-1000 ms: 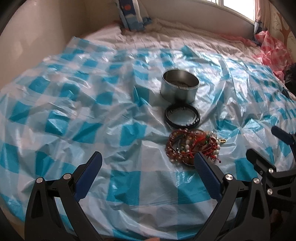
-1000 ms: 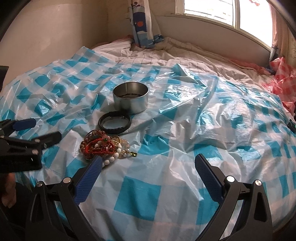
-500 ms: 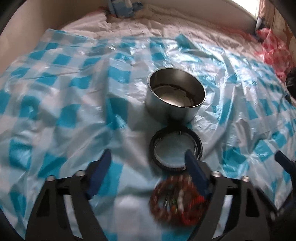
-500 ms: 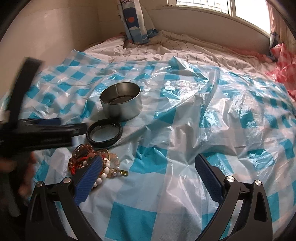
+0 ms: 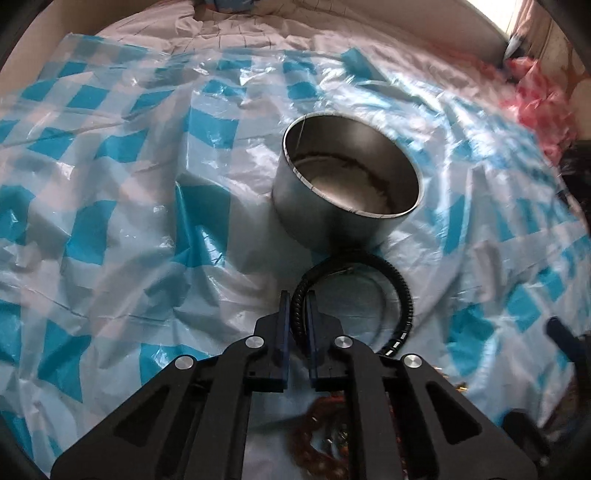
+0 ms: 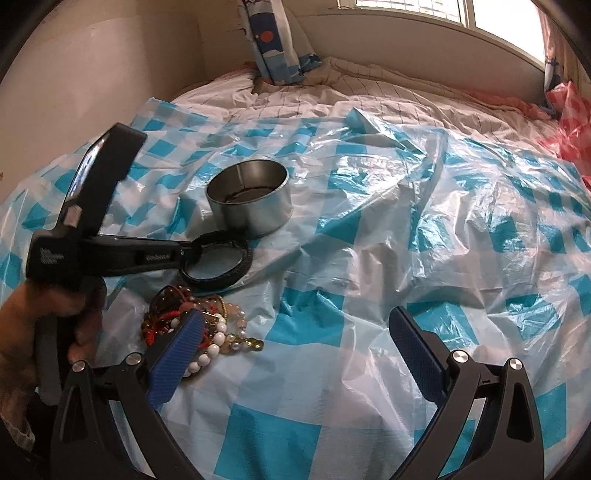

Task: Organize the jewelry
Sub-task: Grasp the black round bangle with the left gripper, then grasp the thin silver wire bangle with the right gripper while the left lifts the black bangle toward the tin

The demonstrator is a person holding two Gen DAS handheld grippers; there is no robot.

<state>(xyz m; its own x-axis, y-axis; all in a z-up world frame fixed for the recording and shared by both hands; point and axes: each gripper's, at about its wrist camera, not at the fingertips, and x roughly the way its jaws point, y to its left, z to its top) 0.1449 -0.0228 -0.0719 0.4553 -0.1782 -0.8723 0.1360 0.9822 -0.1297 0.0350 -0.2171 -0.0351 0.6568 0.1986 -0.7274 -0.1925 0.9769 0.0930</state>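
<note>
Left wrist view: the left gripper (image 5: 296,306) is closed on the rim of the black lid (image 5: 400,291); the open tin (image 5: 347,192) stands just beyond, at 12 o'clock. The right gripper (image 6: 295,343) is wide open, holding nothing, over the bracelets (image 6: 221,325).

open plastic sheet (image 6: 424,229) at right, tin (image 6: 249,201), ring (image 6: 218,264), bracelet pile (image 6: 199,321) crowding left

A crinkled plastic sheet (image 6: 369,229) with blue and white checks covers most of the bed. Beyond it lies a pale bedsheet (image 6: 369,99) with thin dark lines, rumpled toward the wall. A blue patterned cushion (image 6: 275,44) leans upright against the wall at the head of the bed. A window (image 6: 480,14) lets in bright daylight, and a red and white plastic bag (image 6: 570,114) sits at the far right edge.
</note>
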